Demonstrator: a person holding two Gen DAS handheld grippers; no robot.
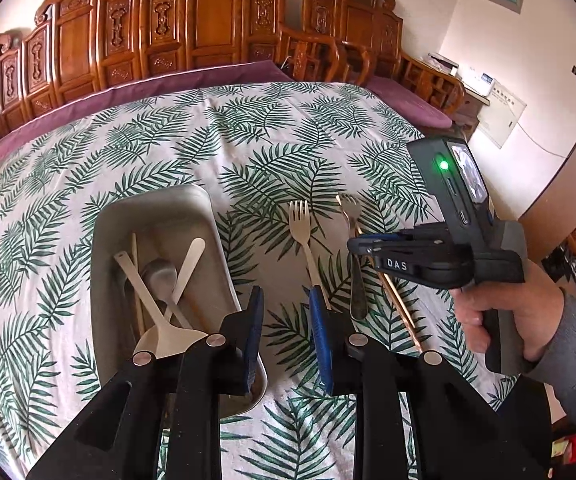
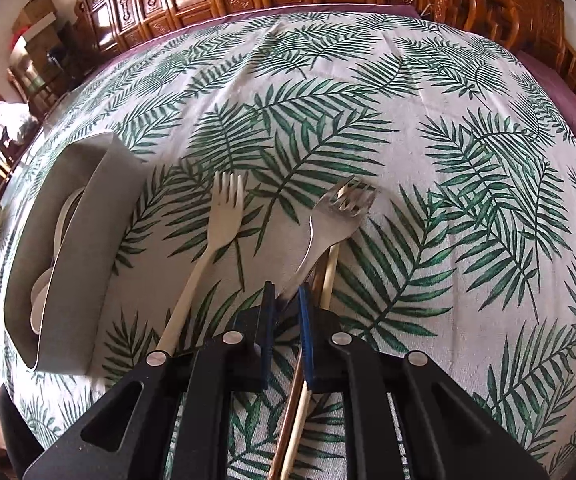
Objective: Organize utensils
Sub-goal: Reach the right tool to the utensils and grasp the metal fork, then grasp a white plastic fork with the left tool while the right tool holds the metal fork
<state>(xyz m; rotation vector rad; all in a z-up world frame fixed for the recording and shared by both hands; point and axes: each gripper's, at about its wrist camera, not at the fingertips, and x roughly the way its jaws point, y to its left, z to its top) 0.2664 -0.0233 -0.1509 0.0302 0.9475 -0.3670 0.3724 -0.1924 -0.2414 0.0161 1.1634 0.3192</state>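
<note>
The metal fork (image 2: 329,216) lies on the leaf-print tablecloth (image 2: 427,128), tines away from you, its head resting over a pair of chopsticks (image 2: 329,276) that run back under your right gripper (image 2: 286,300). That gripper's blue pads stand narrowly apart on either side of the fork's handle; you cannot tell from here whether they press it. Just left of it lies the pale fork (image 2: 216,236), also tines away, flat on the cloth and apart from the metal one.

Further left sits the grey tray (image 1: 160,212), already holding a metal spoon (image 1: 160,276), a pale spatula (image 1: 168,336), a pale flat stick (image 1: 192,260) and a thin chopstick (image 1: 136,276), all crossing one another. Your left gripper (image 1: 286,312) hovers with its jaws apart, one pad over the tray's near right corner, the other beside the pale fork's handle, holding nothing.

Behind the table stands carved wooden furniture (image 1: 208,32).
</note>
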